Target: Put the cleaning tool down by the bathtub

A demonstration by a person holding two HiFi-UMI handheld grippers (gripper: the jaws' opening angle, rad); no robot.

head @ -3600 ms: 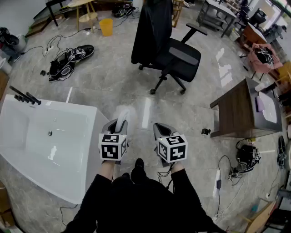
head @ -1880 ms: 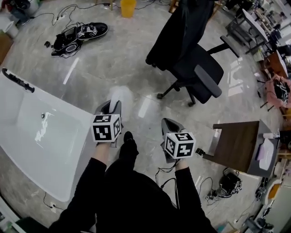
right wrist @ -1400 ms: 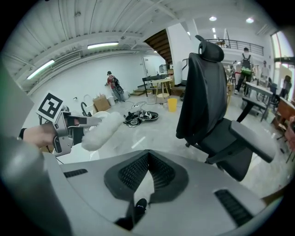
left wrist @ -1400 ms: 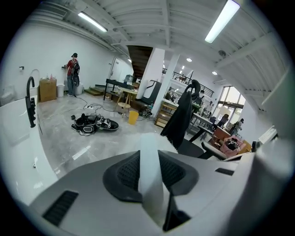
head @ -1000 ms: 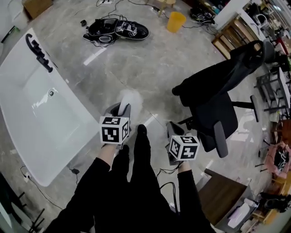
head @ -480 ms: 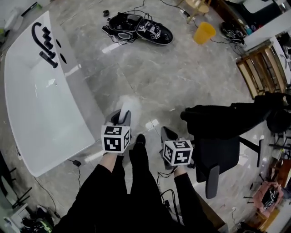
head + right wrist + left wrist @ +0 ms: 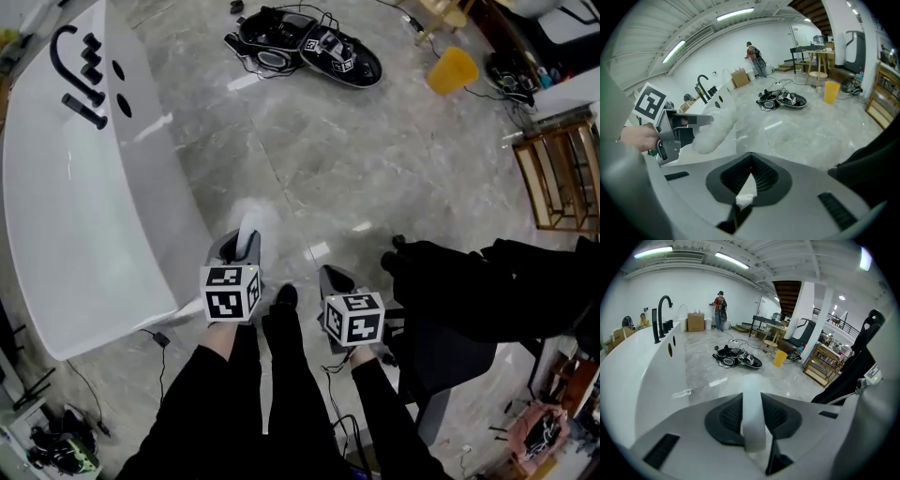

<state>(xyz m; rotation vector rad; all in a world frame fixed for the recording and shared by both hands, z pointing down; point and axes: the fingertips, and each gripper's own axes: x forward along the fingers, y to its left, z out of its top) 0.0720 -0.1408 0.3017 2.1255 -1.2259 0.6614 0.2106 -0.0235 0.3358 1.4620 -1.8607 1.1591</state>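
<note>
My left gripper (image 7: 239,246) is shut on the white handle of the cleaning tool (image 7: 255,217), whose fluffy white head sticks out ahead over the grey floor. In the left gripper view the handle (image 7: 753,413) runs up between the dark pads. The white bathtub (image 7: 141,178) lies just left of this gripper, its black faucet (image 7: 80,66) at the far end. My right gripper (image 7: 333,278) hangs beside the left one, shut with nothing in it; its view shows the tool's fluffy head (image 7: 717,124) beside the tub wall.
A black office chair draped in a dark garment (image 7: 487,300) stands close on the right. A black pile with shoes and cables (image 7: 305,42) and a yellow bucket (image 7: 452,68) lie ahead. A wooden rack (image 7: 567,169) stands far right. A cable (image 7: 155,337) lies on the floor by the tub's near end.
The person has turned, so the bathtub now runs along the left and the chair sits close to the right gripper. Both grippers stay level; the tool is still held.
</note>
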